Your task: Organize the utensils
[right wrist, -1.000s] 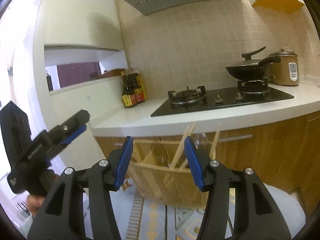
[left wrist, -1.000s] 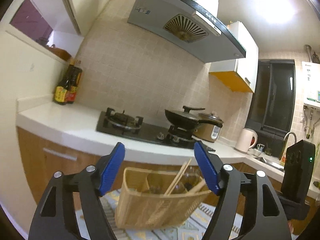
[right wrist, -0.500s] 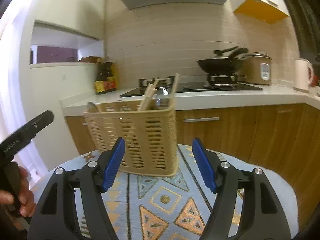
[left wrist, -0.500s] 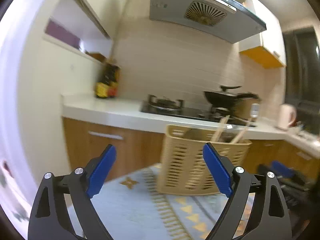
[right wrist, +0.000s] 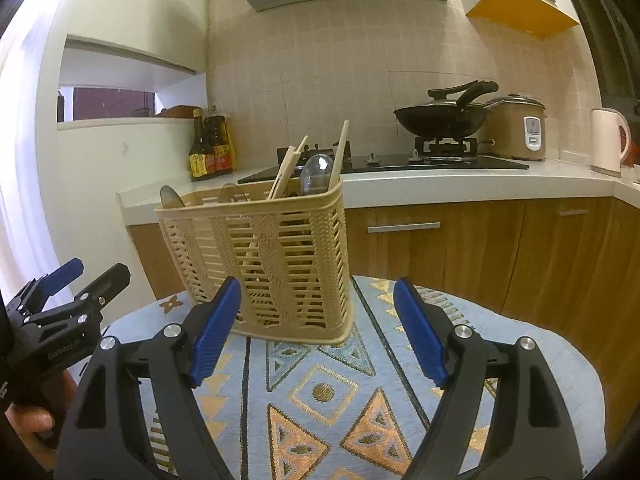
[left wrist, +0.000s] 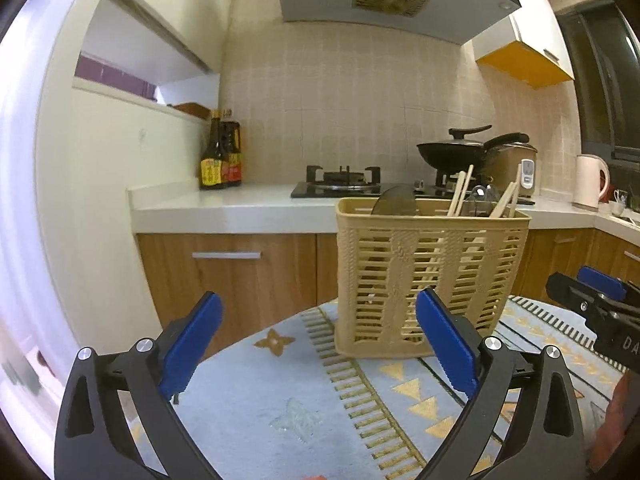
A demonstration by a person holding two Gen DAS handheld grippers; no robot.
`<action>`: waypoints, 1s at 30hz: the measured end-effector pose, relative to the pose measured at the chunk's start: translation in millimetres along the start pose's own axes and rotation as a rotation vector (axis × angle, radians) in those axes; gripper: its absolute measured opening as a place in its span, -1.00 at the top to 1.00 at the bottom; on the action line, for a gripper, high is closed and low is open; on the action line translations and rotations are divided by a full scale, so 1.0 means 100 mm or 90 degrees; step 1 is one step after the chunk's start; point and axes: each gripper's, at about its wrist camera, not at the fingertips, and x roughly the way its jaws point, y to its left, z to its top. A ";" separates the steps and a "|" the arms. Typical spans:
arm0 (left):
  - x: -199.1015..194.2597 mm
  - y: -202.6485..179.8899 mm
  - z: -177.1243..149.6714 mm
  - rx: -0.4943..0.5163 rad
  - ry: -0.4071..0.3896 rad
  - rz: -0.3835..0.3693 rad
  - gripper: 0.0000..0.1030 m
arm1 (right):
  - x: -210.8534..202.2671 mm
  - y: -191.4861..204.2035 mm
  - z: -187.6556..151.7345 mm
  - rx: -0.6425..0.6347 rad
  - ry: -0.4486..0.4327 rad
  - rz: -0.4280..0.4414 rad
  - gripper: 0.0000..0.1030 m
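A tan slatted basket (right wrist: 276, 256) stands upright on the patterned counter (right wrist: 320, 396), holding chopsticks (right wrist: 340, 152) and spoons (right wrist: 316, 174). Both tools, left (left wrist: 320, 340) and right (right wrist: 316, 328), are spreading, nothing between; basket at 12 o'clock.

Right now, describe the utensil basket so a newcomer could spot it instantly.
Find the round table with the blue patterned cloth in front of the wooden kitchen cabinets. On it stands one upright basket, beige slotted plastic, rectangular. It is the only thing standing on the cloth, and chopsticks and spoons poke out of its top.
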 end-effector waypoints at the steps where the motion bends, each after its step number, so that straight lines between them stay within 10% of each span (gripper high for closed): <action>1: 0.01 0.01 0.01 -0.004 0.004 0.000 -0.84 | 0.01 0.01 0.00 -0.005 0.002 -0.001 -0.45; 30: 0.10 -0.02 0.02 0.001 0.033 0.002 -0.85 | 0.13 0.05 -0.01 -0.007 0.041 0.023 -0.60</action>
